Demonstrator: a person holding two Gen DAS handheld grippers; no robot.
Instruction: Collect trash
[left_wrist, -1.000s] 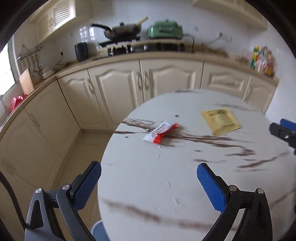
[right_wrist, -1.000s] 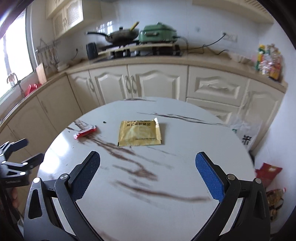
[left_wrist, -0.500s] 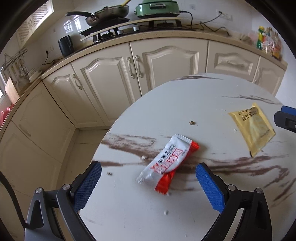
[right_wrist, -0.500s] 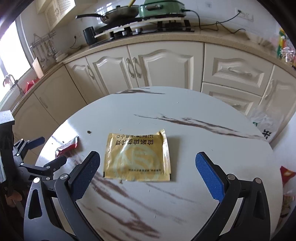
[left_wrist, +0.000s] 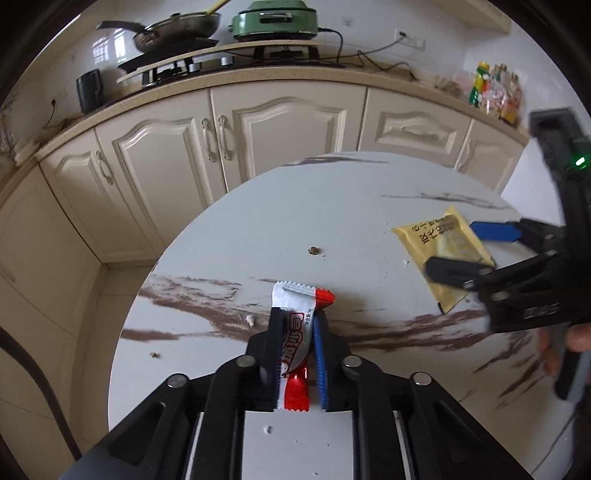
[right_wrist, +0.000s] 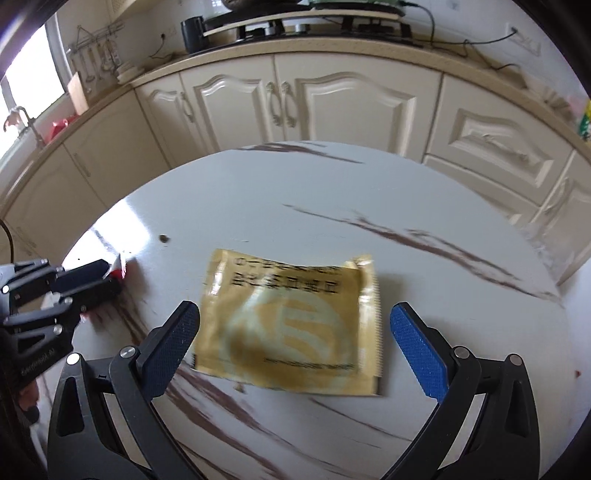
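A red and white candy wrapper (left_wrist: 295, 325) lies on the round white marble table (left_wrist: 258, 229). My left gripper (left_wrist: 298, 321) has its jaws closing, and its pads press the wrapper's two sides. A flat yellow sachet (right_wrist: 295, 321) lies further right on the table (right_wrist: 424, 192). My right gripper (right_wrist: 295, 325) hovers low over the sachet, open, with one finger at each side of it and not touching. In the left wrist view the sachet (left_wrist: 443, 251) shows with the right gripper (left_wrist: 469, 251) straddling it. The left gripper (right_wrist: 99, 277) appears at the left edge of the right wrist view.
Small crumbs (left_wrist: 314, 251) dot the table. Cream kitchen cabinets (left_wrist: 258, 133) run behind it, with a hob, a pan (left_wrist: 177, 27) and a green cooker (left_wrist: 273, 18) on the counter. A hand (left_wrist: 576, 339) holds the right gripper's handle.
My left gripper went from wide open to shut on the candy wrapper. My right gripper came down and forward over the yellow sachet, still open.
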